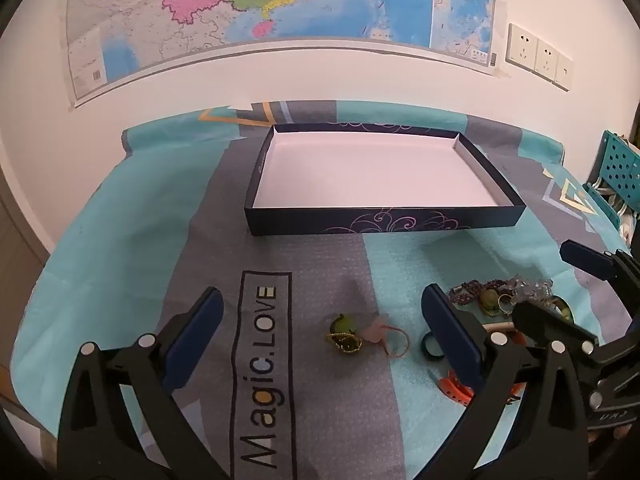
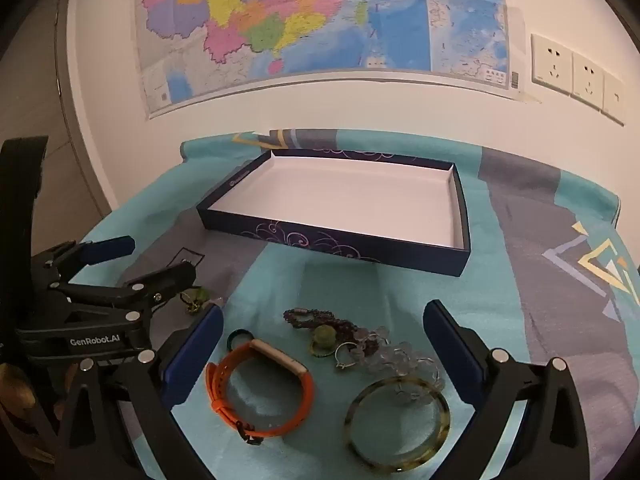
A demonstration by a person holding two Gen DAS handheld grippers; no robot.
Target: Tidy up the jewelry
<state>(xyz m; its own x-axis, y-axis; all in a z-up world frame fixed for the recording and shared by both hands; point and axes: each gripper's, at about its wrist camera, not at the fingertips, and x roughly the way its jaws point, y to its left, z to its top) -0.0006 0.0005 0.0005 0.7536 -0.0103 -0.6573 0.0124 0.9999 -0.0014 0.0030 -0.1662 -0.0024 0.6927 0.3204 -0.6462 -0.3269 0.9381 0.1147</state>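
A dark blue box with a white inside stands empty at the back of the table. My left gripper is open above a green and gold ornament joined to a pink flower piece. My right gripper is open over a pile of jewelry: an orange wristband, a tortoiseshell bangle, a dark bead bracelet, a clear crystal bracelet and a small green ring. The right gripper also shows in the left wrist view, and the left gripper in the right wrist view.
The table wears a teal and grey cloth printed "Magic.LOVE". A map and wall sockets are on the wall behind. A teal perforated rack stands at the right edge.
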